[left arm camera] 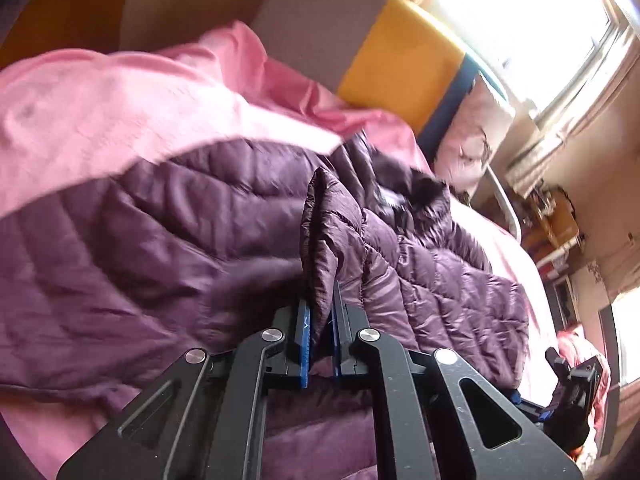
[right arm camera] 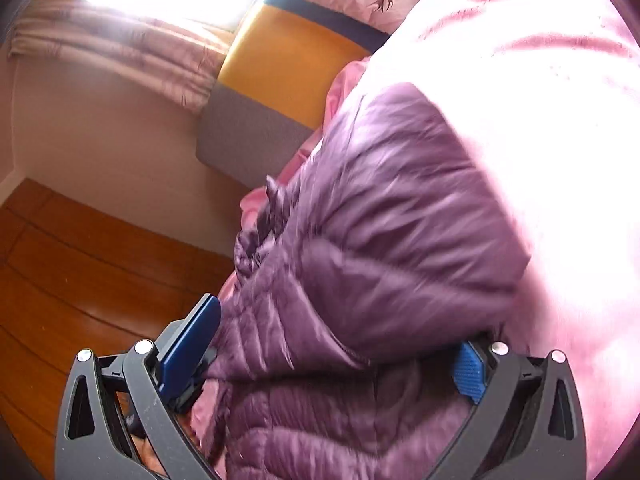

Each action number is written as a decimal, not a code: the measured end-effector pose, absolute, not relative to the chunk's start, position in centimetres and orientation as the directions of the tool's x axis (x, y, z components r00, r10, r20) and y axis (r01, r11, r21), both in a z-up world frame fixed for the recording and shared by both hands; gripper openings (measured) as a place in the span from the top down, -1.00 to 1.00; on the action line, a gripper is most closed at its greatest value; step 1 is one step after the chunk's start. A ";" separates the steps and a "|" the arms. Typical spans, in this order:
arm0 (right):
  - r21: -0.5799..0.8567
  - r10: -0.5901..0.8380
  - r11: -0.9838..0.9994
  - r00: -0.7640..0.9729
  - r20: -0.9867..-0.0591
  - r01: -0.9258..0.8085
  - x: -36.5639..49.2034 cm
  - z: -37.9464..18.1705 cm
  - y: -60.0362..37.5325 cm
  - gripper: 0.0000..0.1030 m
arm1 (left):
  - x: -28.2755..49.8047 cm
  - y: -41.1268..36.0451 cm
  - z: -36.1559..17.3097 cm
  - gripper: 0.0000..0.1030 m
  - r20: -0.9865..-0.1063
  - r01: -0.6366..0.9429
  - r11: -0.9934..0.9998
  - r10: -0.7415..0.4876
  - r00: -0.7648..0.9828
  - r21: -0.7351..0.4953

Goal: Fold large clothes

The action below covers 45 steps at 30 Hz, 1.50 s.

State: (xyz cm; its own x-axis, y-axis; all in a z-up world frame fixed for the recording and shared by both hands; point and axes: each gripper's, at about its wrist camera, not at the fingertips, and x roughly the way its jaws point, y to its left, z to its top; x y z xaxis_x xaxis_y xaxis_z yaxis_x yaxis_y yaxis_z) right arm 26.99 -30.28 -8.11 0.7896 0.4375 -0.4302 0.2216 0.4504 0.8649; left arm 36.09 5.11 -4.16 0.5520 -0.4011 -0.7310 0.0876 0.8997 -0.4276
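A purple quilted puffer jacket [left arm camera: 180,220] lies spread over a pink bedcover [left arm camera: 100,112]. My left gripper [left arm camera: 320,306] is shut on a raised fold of the jacket, which stands up between its blue pads. In the right wrist view the same jacket [right arm camera: 380,220] bulges between the wide-apart fingers of my right gripper [right arm camera: 336,332], which is open. Its blue pads [right arm camera: 192,344] sit at either side of the fabric near the bed's edge. The right gripper [left arm camera: 572,392] also shows at the lower right of the left wrist view.
A yellow and grey headboard [left arm camera: 400,64] and a pink pillow [left arm camera: 472,128] stand at the bed's far end. A bright window [left arm camera: 520,20] and cluttered shelves [left arm camera: 552,220] are beyond. Wooden floor [right arm camera: 80,280] lies beside the bed.
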 end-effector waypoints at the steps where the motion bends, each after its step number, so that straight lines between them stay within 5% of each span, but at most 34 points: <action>1: 0.868 0.423 0.439 0.799 -0.427 0.231 27.2 -8.2 -30.7 -0.95 | 35.8 5.6 -4.0 0.87 -0.732 0.078 0.906 -0.384 0.563 -0.415; 10: 0.826 0.359 0.455 0.780 -0.513 0.333 26.8 -8.0 -33.4 -0.68 | 34.4 6.2 -8.2 0.87 -0.804 0.052 0.950 -0.289 0.519 -0.308; 13: 0.687 0.265 0.622 0.725 -0.636 0.375 26.1 -5.5 -32.7 -0.71 | 34.3 5.8 -7.8 0.87 -0.794 0.066 0.948 -0.299 0.529 -0.312; 20: 0.427 0.157 0.878 0.712 -0.684 0.216 29.4 -0.4 -27.3 -0.72 | 33.5 5.4 -7.2 0.87 -0.771 0.124 0.950 -0.304 0.560 -0.285; 28: 0.208 0.012 0.935 0.562 -0.827 0.287 36.4 -7.2 -26.5 -0.65 | 33.4 5.2 -7.9 0.85 -0.773 0.128 0.955 -0.291 0.563 -0.266; 33: 0.138 -0.046 0.950 0.563 -0.825 0.280 36.2 -9.3 -26.0 -0.70 | 33.2 4.8 -9.2 0.83 -0.784 0.130 0.958 -0.283 0.553 -0.255; 38: 0.121 -0.057 0.954 0.563 -0.825 0.274 36.2 -9.4 -25.9 -0.74 | 31.8 4.9 -6.0 0.50 -0.729 0.091 0.981 -0.187 0.659 -0.169; 45: 0.100 -0.073 0.958 0.564 -0.823 0.270 36.3 -9.2 -25.5 -0.78 | 34.0 1.6 -4.3 0.48 -0.703 0.206 0.963 -0.268 0.658 -0.174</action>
